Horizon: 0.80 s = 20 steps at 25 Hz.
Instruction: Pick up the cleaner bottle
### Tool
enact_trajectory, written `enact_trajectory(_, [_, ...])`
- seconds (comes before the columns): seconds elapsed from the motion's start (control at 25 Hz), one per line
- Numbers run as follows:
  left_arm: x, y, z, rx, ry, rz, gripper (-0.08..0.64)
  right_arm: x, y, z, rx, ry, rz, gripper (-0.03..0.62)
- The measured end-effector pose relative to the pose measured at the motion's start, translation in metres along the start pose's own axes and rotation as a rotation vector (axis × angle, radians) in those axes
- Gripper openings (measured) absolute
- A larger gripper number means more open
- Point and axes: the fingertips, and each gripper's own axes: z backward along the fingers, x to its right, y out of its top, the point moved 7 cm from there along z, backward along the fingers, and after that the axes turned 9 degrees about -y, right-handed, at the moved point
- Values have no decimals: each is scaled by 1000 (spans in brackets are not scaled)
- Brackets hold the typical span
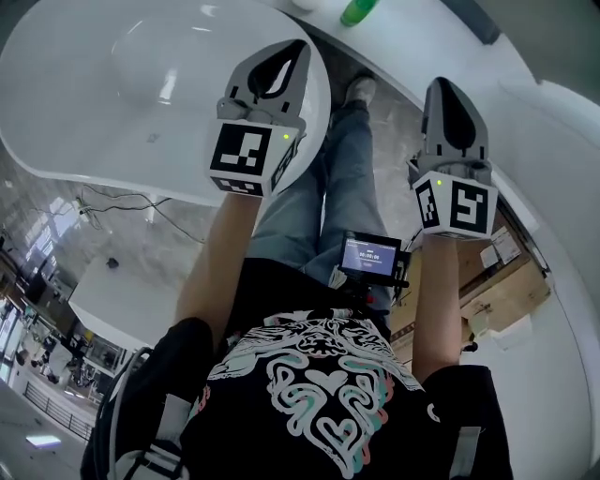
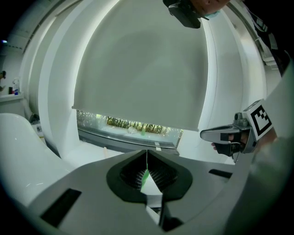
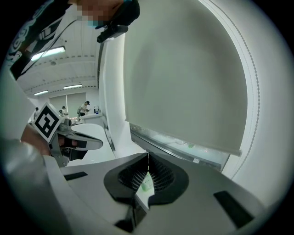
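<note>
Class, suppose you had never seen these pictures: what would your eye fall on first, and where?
First, the left gripper and right gripper, grey with black-and-white marker cubes, held out side by side in the middle of the head view. The left one shows against the white round table's edge, and both have their jaws together and empty. Then the green bottle on the white counter at that view's top edge.

Both hand-held grippers are raised ahead of the person, jaws together and empty. Left hand-held gripper (image 1: 301, 47) is over the rim of a white oval table (image 1: 112, 103). Right hand-held gripper (image 1: 442, 86) is over the floor beside a curved white bench (image 1: 441, 42). A green cleaner bottle (image 1: 358, 11) sits on that bench at the top edge, well apart from both. A small screen device (image 1: 371, 257) sits at the waist.
</note>
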Motion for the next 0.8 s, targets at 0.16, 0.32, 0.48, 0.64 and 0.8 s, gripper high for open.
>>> enact_trajectory(0.16, [-1, -11, 0, -20, -11, -8, 20, -4, -13, -1, -12, 4, -4, 26])
enact_trajectory(0.32, [0, -20, -11, -33, -23, -12, 20, -1, -24, -6, -15, -2, -13, 26])
enact_trajectory(0.48, [-3, -20, -15, -39, -48, -35, 20, -6, -26, -12, -11, -10, -33, 26])
enact_trajectory(0.64, [-4, -23, -27, -30, -71, -48, 20, -5, -30, -18, -12, -17, -46, 26])
enact_trajectory(0.8, [-5, -28, -35, -3, -135, -57, 20, -8, -35, -26, -20, -26, -49, 26])
